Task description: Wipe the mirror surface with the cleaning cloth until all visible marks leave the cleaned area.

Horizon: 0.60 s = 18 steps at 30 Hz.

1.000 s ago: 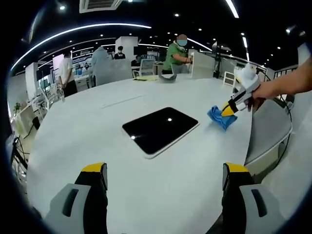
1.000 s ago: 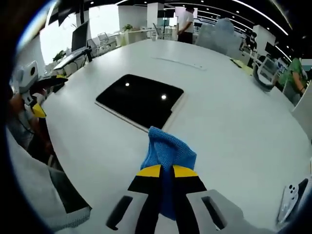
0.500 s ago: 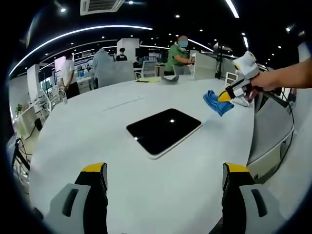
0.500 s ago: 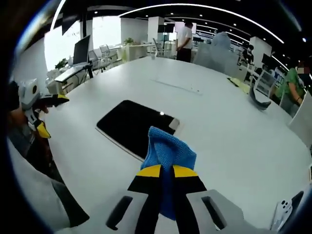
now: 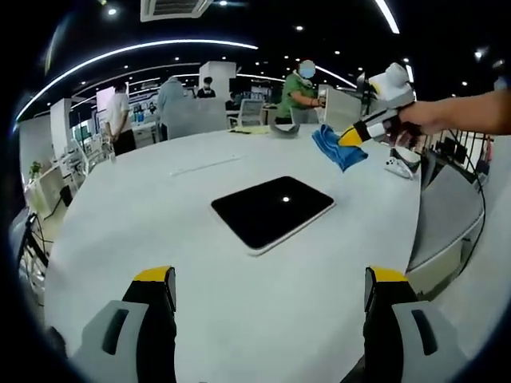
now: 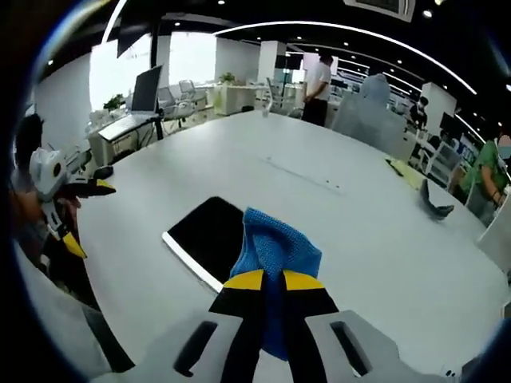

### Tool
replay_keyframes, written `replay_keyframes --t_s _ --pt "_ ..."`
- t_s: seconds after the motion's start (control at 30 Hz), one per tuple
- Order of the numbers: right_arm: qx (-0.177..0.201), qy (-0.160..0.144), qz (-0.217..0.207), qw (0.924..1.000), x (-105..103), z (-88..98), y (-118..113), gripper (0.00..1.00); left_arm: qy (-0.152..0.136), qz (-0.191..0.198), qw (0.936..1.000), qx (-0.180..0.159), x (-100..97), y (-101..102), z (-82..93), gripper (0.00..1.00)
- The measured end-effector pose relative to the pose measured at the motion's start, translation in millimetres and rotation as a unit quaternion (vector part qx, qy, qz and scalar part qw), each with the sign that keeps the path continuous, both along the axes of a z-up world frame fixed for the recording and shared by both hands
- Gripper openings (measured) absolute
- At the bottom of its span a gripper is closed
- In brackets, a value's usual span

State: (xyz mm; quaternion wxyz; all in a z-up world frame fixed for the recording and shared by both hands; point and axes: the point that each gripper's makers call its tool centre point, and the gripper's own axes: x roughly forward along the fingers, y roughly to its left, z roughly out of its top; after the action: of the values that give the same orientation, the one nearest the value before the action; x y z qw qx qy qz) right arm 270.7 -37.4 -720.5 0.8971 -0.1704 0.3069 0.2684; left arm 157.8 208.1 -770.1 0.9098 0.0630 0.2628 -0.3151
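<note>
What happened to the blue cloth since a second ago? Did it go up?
Yes. The right gripper lifted the blue cloth off the white table and carried it higher, toward the far side of the mirror. It kept its jaws shut on the cloth. The mirror stayed flat in place, and the left gripper stayed open and empty.
</note>
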Motion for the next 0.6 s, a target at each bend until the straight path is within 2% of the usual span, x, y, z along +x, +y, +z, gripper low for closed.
replay_keyframes --t_s 0.13,0.23,0.47,0.6 --pt "0.003 -0.003 0.01 0.9999 2.2 1.1 7.5 0.02 -0.002 -0.002 1.0 0.007 -0.7 4.0 -0.7 0.99" --pt "0.008 0.0 0.015 0.9999 2.6 -1.8 10.9 0.02 -0.002 0.004 0.9999 -0.014 0.8 1.9 3.8 0.99" --pt "0.012 0.003 0.025 0.9996 1.3 -4.2 14.2 0.02 0.002 -0.007 0.9994 -0.034 0.9 -9.3 7.6 0.99" --pt "0.019 0.002 0.025 0.9995 2.6 -2.1 14.4 0.02 0.002 -0.003 0.9998 -0.02 2.5 -8.5 3.0 0.99"
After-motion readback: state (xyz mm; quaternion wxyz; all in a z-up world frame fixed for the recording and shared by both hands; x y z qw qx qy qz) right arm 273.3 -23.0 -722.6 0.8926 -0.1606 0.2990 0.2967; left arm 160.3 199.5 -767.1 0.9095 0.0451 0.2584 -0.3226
